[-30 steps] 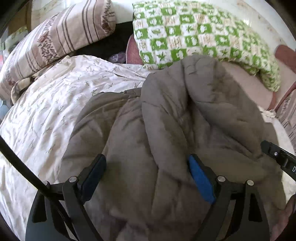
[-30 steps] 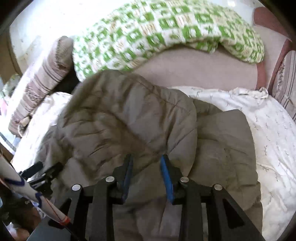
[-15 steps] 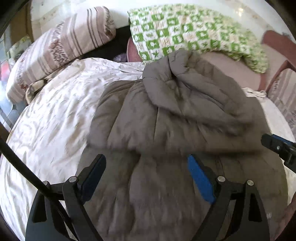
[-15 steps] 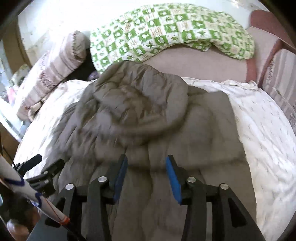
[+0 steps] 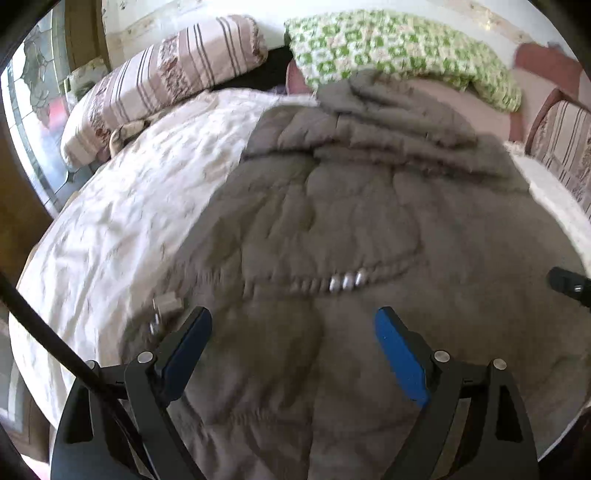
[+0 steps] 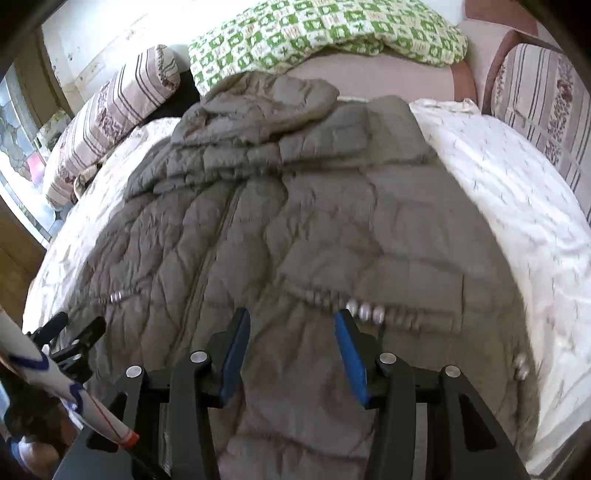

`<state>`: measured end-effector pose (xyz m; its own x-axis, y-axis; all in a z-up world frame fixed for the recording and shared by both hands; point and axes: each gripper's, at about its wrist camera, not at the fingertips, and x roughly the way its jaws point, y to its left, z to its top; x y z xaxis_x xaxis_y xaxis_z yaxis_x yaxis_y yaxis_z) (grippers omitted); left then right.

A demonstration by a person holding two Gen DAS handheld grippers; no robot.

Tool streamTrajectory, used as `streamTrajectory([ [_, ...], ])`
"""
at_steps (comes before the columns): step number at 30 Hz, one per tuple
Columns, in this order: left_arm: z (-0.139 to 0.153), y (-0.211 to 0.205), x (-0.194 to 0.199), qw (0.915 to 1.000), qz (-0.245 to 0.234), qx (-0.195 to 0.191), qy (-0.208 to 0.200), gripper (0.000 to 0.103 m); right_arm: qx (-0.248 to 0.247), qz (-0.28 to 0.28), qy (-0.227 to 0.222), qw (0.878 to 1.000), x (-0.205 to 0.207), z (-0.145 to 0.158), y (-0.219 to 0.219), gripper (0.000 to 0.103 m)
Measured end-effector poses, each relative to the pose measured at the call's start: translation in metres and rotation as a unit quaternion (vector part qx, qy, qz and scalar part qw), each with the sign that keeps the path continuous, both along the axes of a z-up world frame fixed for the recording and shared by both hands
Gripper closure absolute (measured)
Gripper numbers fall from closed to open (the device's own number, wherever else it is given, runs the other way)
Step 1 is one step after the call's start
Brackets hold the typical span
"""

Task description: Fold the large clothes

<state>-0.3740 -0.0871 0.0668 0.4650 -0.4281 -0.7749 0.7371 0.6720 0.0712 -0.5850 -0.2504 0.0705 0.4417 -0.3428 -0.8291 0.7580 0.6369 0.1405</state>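
One grey padded jacket (image 6: 314, 221) spread flat on bed (image 6: 517, 206), beneath both tongs. Left tongs (image 5: 293, 325) gaping wide, right tongs (image 6: 291, 325) partly apart, gripping nothing. Two striped pillows (image 6: 110, 110), one green blanket (image 6: 325, 33).

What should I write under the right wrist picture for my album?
Open right gripper hovering above a grey puffy coat spread flat on a white bedsheet, green checked blanket behind.
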Motion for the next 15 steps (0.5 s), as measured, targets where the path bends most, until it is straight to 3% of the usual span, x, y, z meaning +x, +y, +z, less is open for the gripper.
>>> streamTrajectory([
  [2,-0.011,0.002,-0.002,0.9999,0.003,0.009,-0.004,0.013,-0.004,0.009,0.020,1.000,0.001,-0.010,0.004,0.048],
  [6,-0.016,-0.002,-0.004,0.9996,0.002,0.017,-0.024,0.010,-0.013,0.001,0.050,0.999,-0.002,-0.025,0.006,0.031],
  [15,-0.025,-0.003,-0.001,0.9993,0.012,0.016,-0.030,0.002,-0.021,0.002,0.066,0.998,0.002,-0.031,0.005,0.019],
])
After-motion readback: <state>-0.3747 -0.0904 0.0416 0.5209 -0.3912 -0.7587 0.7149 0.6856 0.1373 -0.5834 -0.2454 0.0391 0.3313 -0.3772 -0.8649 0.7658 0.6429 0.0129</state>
